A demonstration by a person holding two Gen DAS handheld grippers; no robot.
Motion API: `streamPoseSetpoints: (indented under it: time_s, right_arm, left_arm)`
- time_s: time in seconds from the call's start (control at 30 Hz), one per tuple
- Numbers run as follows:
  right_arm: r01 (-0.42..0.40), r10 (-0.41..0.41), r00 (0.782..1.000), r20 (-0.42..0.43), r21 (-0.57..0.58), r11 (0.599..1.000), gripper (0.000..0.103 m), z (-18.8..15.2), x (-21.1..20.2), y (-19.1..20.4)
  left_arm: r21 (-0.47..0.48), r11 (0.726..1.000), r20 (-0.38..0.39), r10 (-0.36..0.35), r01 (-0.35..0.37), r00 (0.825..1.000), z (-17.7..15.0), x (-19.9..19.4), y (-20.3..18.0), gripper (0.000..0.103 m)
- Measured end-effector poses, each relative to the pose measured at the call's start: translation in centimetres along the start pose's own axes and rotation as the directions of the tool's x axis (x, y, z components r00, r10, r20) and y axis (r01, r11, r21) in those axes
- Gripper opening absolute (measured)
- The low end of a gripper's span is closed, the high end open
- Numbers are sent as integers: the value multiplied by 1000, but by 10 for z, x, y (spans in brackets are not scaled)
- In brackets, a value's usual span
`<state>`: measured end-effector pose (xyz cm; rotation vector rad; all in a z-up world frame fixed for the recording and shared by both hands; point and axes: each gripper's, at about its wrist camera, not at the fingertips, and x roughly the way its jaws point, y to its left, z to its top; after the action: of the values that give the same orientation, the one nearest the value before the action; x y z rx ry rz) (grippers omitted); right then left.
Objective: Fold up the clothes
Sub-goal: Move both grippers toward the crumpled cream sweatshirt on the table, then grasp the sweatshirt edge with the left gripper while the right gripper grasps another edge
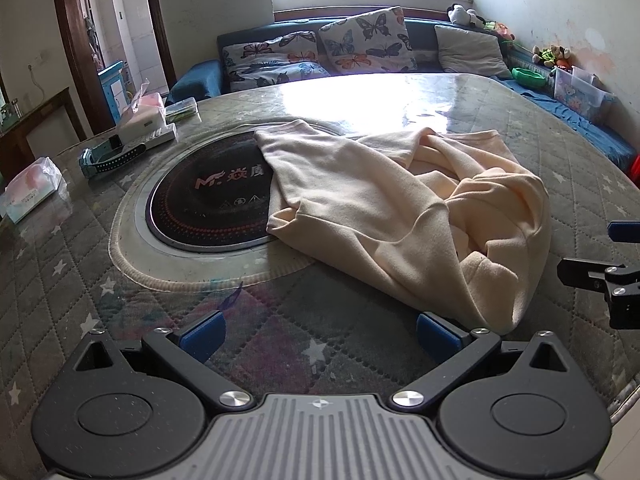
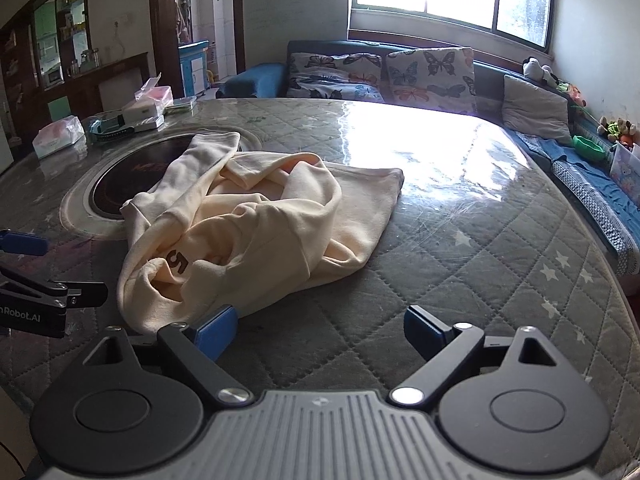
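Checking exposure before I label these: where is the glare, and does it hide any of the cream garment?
Left wrist view: window light blows out the far table top, just beyond the cream garment, which stays readable. Right wrist view: glare on the table to the garment's right; the garment is evenly lit. Both views: fisheye bends the table edges.

Garment [image 2: 256,220] partly hides cooktop [image 2: 120,184]; brown print [image 2: 178,261] half buried.

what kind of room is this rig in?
Likely a home living or dining room: a sofa with butterfly cushions under a window, soft toys along the wall, and a quilted table bearing a crumpled cream garment.
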<state>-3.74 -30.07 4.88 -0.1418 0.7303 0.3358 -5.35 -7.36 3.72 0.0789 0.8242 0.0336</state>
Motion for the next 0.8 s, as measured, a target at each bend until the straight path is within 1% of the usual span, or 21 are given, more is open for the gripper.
streamPoseSetpoints:
  time_s: [0.3, 0.37, 0.47, 0.57, 0.63, 0.67, 0.73, 0.8]
  right_arm:
    - [-9, 9, 1000, 0, -21, 1000, 89, 8, 5, 4]
    - [-14, 14, 1000, 1, -23, 1000, 86, 10, 6, 4]
    - [-31, 31, 1000, 4, -25, 999, 83, 15, 7, 5]
    - [-39, 40, 999, 15, -46, 998, 82, 24, 8, 6]
    - [-52, 53, 998, 21, -51, 997, 80, 33, 9, 4]
    - [-57, 58, 998, 26, -49, 997, 78, 38, 10, 3]
    - [-65, 67, 997, 33, -48, 997, 77, 49, 14, 0]
    - [-66, 68, 997, 36, -51, 997, 73, 60, 22, -3]
  left_arm:
    - [10, 1000, 14, -5, 5, 1000, 9, 1, 1, 103]
    - [13, 1000, 20, -6, 6, 1000, 12, 2, 1, 103]
    - [18, 1000, 31, -8, 7, 999, 20, 1, 3, 103]
    - [10, 1000, 50, -4, 3, 999, 30, 0, 7, 103]
    - [2, 1000, 62, -16, 16, 998, 38, 1, 10, 103]
    - [-2, 1000, 67, -24, 24, 997, 42, 2, 11, 103]
    - [-12, 999, 75, -36, 37, 997, 52, 5, 12, 103]
    - [-16, 999, 85, -40, 42, 996, 63, 10, 12, 102]
